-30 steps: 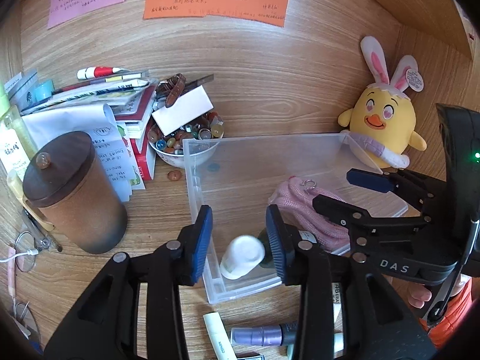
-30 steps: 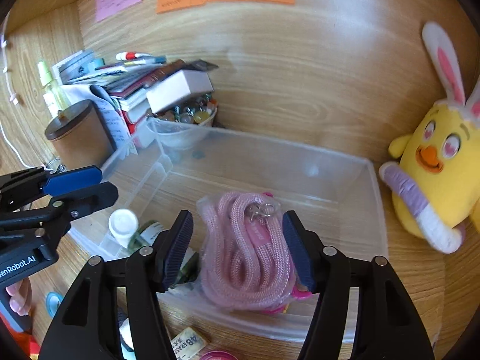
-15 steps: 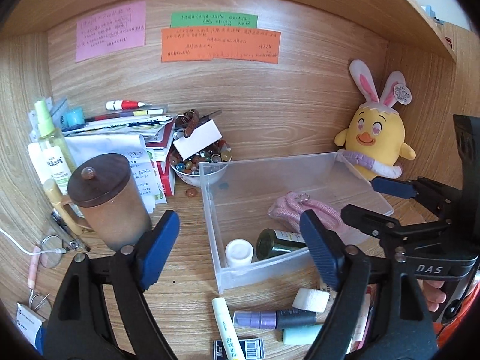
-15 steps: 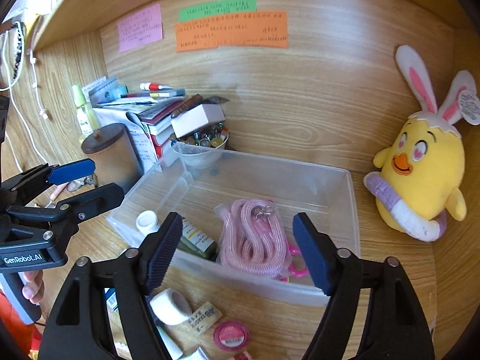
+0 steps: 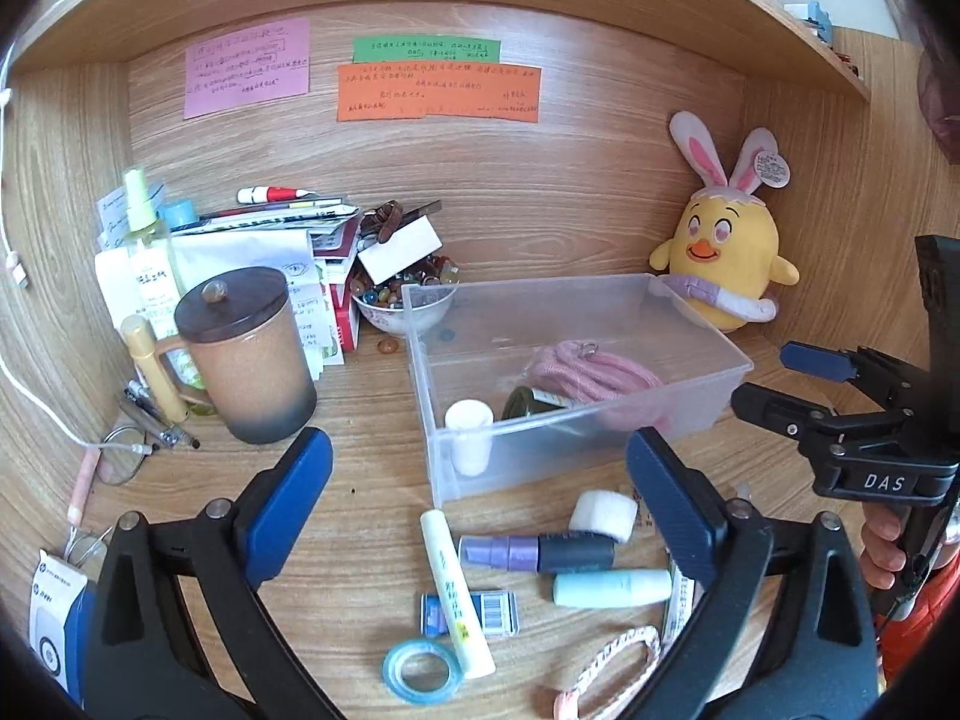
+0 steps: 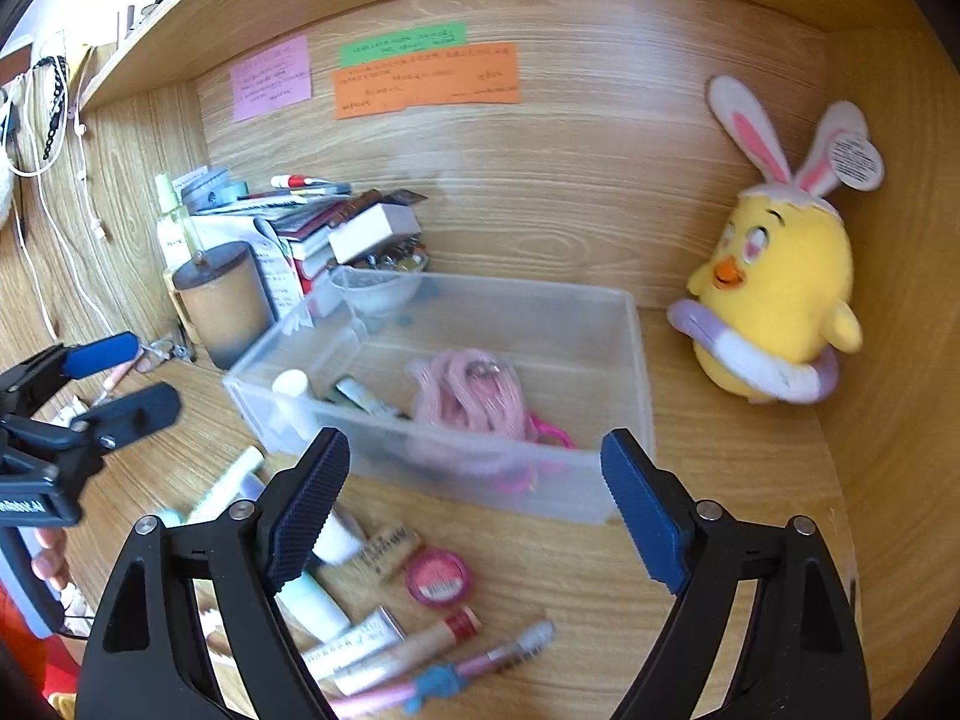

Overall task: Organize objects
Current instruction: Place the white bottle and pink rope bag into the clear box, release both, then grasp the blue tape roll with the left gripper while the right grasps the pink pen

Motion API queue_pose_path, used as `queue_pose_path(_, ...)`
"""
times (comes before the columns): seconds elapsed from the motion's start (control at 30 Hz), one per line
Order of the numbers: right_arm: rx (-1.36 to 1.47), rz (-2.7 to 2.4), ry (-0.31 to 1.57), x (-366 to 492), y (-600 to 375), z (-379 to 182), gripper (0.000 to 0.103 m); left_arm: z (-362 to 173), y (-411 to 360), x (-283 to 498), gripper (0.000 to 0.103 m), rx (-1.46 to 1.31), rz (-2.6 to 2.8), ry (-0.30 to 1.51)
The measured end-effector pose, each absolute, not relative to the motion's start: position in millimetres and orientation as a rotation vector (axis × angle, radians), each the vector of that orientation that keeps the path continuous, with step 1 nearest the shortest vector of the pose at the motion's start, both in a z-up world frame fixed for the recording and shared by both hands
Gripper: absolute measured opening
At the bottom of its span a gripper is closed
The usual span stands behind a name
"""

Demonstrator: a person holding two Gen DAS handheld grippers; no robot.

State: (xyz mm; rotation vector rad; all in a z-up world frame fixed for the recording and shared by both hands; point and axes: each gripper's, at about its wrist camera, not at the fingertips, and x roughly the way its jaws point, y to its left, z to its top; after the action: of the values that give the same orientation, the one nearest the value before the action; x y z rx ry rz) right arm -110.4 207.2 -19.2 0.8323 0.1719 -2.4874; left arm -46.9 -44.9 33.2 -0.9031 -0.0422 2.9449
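Observation:
A clear plastic bin on the wooden desk holds a white-capped dark bottle and a coiled pink rope. My left gripper is open and empty, in front of the bin above loose items: a white roll, a purple and black tube, a mint tube, a yellow tube and a blue tape ring. My right gripper is open and empty, near the bin's front wall, above a pink compact and several tubes.
A brown lidded mug, stacked papers and books, a bowl of beads and glasses crowd the left. A yellow chick plush sits right of the bin. Sticky notes hang on the back panel.
Both grippers have pulled back and up from the bin and opened wider. The bottle and the pink rope stay in the bin. More loose items in front now show.

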Motion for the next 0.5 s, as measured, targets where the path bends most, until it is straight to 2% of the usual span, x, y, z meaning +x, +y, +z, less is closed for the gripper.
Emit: queue_pose_path(0.5, 1.045, -2.469, 0.173, -75.9, 238.1, -68.9, 0.089, -23.3, -78.2, -9.3, 0.099, -1.155, 2.919, -0.127)
